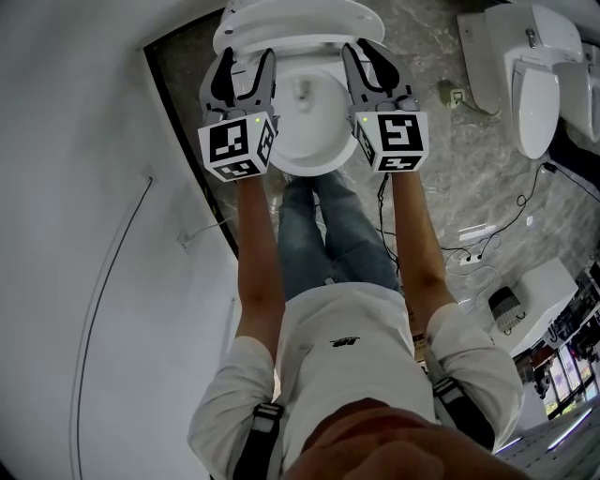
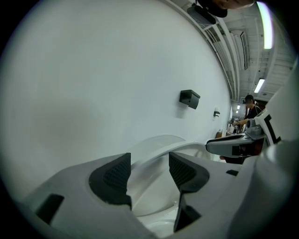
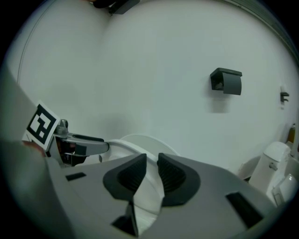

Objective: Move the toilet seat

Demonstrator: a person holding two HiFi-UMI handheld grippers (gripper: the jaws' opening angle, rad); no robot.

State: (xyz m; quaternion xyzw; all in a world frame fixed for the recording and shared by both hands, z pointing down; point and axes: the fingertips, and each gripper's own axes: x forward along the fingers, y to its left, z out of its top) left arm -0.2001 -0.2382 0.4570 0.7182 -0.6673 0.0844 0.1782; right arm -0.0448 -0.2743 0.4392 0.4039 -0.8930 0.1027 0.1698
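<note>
Jaws of right gripper (image 1: 358,49) pinch narrow on the toilet seat (image 1: 305,167) at its right rim; left gripper (image 1: 248,56) stands open astride the left rim, pads clear. Upright lid (image 1: 295,21) and white wall (image 1: 84,187) sit close behind. Second toilet (image 1: 536,89) and floor cables (image 1: 483,253) lie well to the right.

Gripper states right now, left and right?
Left gripper: open, gripping nothing.
Right gripper: closed on the toilet seat.
</note>
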